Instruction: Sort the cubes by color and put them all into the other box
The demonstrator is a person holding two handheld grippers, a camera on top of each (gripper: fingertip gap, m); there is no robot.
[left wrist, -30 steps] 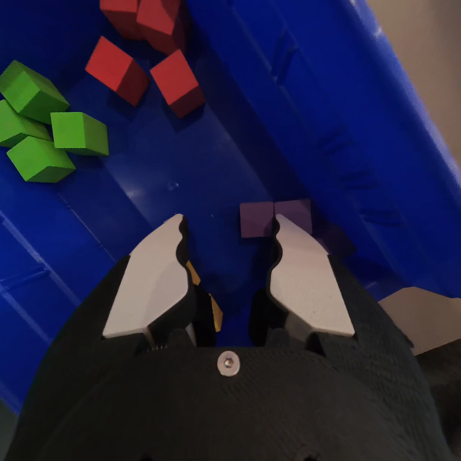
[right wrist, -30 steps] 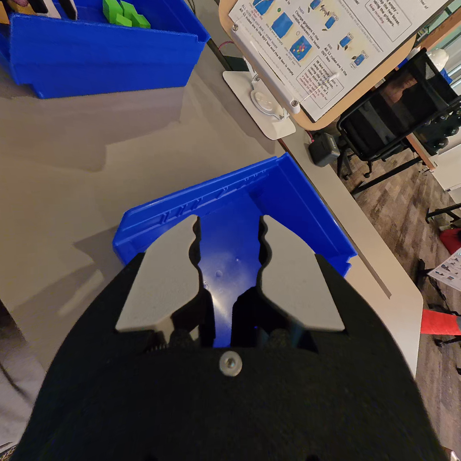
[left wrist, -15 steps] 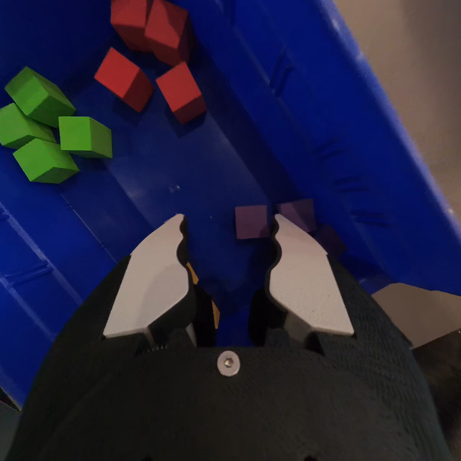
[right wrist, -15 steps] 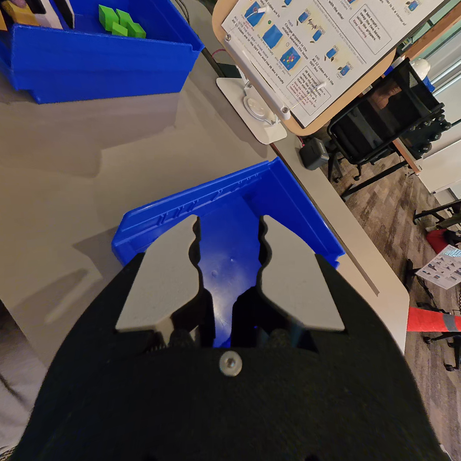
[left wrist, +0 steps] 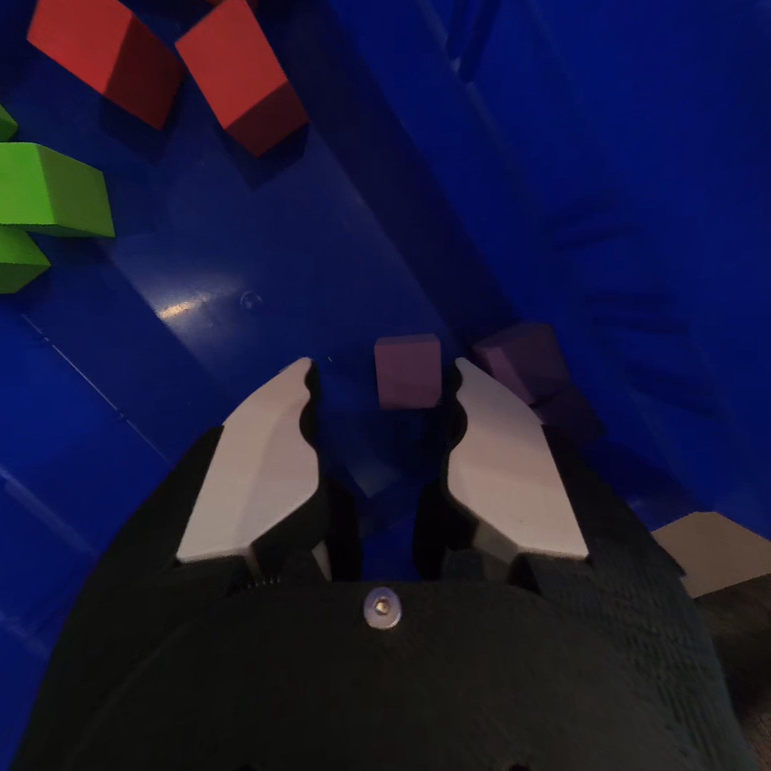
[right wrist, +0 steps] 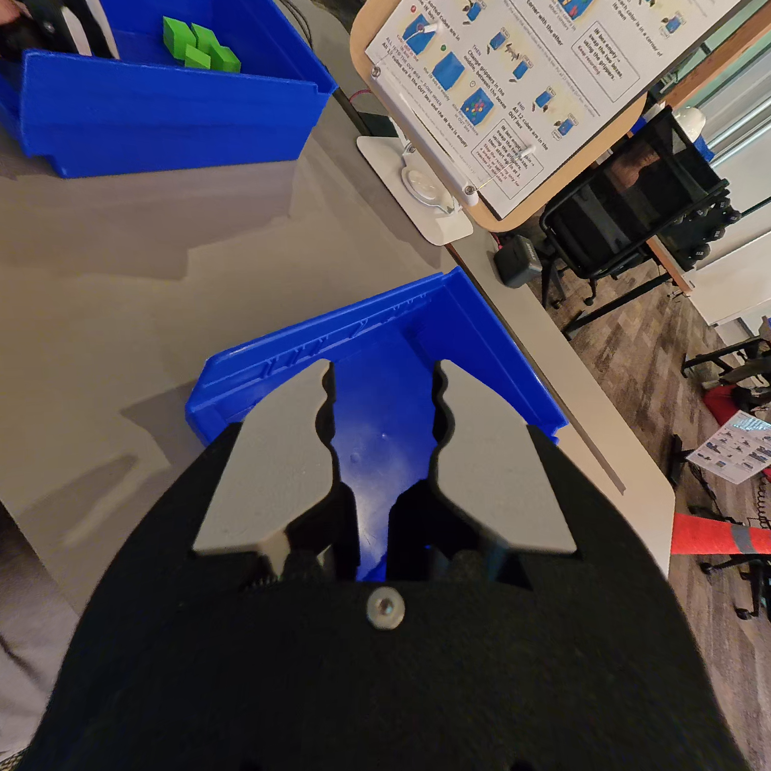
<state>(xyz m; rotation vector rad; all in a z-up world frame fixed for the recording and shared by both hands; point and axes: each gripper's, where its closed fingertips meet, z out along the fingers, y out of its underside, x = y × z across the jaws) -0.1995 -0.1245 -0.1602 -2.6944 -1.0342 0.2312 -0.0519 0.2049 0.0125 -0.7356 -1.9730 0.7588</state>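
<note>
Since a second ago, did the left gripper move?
Yes. The left gripper dropped deeper into the blue bin, closing on the purple cube; the red cubes loom larger.

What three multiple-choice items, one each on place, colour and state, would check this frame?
1. Where is the left gripper?
A. inside the far blue bin
B. over bare table
C. beside the instruction board

2. What colour is the cube nearest its fingertips?
A. green
B. red
C. purple

3. How is the right gripper, over the near blue bin?
A. shut on a cube
B. open, holding nothing
C. out of view

Key: 1 A, blue walls surround it; 2 C, purple cube between the tips; 3 B, bin floor shows between its fingers.
</note>
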